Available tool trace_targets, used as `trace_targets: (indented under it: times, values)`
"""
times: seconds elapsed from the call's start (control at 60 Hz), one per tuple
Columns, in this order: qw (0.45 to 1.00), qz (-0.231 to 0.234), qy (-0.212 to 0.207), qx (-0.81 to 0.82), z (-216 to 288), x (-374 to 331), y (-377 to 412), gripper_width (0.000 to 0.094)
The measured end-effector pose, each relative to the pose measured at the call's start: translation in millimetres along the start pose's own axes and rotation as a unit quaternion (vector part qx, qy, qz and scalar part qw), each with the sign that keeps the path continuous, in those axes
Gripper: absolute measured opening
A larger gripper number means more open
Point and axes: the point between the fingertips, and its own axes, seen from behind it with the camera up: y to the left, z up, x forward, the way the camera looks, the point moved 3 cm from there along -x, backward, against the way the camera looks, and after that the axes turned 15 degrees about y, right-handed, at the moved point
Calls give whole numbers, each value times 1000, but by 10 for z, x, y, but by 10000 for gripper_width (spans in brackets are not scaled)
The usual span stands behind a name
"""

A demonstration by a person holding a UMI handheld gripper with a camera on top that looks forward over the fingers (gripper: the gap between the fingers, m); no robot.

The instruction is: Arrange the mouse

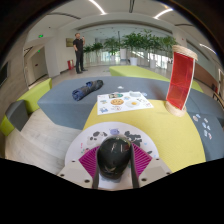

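A black computer mouse (113,156) sits between my gripper's two fingers, with the pink pads (88,160) close against both of its sides. Its cable runs back toward the camera. My gripper (113,163) holds the mouse above a white round mat (120,136) on the yellow table (175,135). The fingers press on the mouse from left and right.
A red upright sign (181,78) stands at the right on the table. A white sheet with small items (124,101) lies ahead. A dark bag (87,90) lies on the grey floor. A person (78,52) stands far back; plants (140,45) line the rear.
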Motion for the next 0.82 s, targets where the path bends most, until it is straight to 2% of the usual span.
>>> trace_targets:
  times: [0.133,0.2,0.283,0.517,0.667,0.817]
  values:
    - [999,-10,24,-20,85,-188,-115,710]
    - [999,-11,22,-33,60,-406,-81,852]
    - [998,-20,-7,-53,36,-881,15,834]
    - [995,-17,-42,-86,-454,-2009,297,842]
    - [993,-23,-69,-94,-647,-2453,231,834]
    - [996,-21,-72,-40,-739,-2474,-96,829]
